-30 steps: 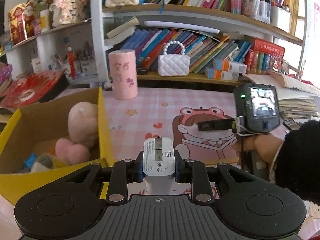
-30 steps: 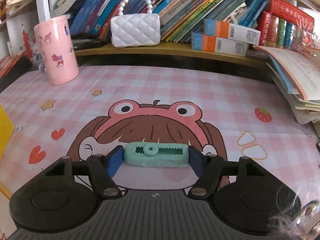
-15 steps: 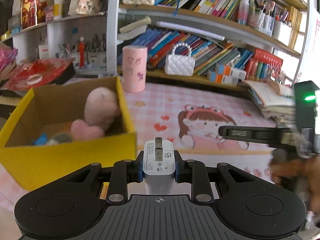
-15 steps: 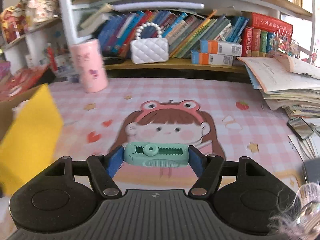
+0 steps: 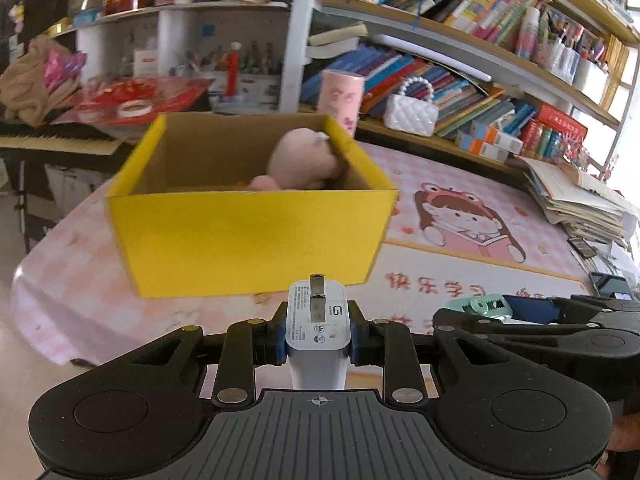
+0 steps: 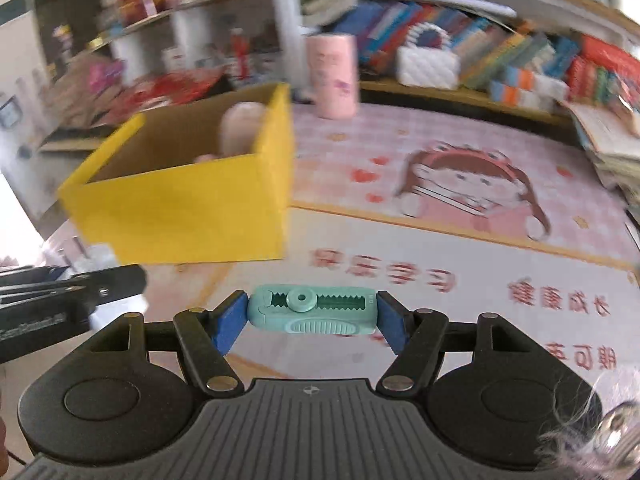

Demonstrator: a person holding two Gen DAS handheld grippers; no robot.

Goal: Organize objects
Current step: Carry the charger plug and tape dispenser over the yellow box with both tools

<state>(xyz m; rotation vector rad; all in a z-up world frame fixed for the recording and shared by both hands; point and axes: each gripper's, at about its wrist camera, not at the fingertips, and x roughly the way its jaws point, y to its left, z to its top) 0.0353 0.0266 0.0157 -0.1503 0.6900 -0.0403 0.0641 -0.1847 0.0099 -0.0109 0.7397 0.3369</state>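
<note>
My left gripper (image 5: 317,332) is shut on a white charger plug (image 5: 317,320), held upright above the table in front of the yellow cardboard box (image 5: 248,236). My right gripper (image 6: 313,314) is shut on a mint green toothed clip (image 6: 313,309), held crosswise between the blue pads. The right gripper and its clip also show in the left wrist view (image 5: 486,307), to the right of my left gripper. The yellow box (image 6: 180,216) holds a pink plush toy (image 5: 300,162). The left gripper's side shows at the left edge of the right wrist view (image 6: 60,300).
A pink cartoon table mat (image 5: 460,216) covers the table. A pink cylinder cup (image 5: 340,100) and a white quilted handbag (image 5: 410,114) stand behind the box by the bookshelf. A stack of papers and books (image 5: 576,204) lies at the right, a phone (image 5: 610,284) near it.
Both grippers have pulled back from the table and swung left, still holding their objects. The yellow box now lies ahead of both, and the right gripper is close beside the left.
</note>
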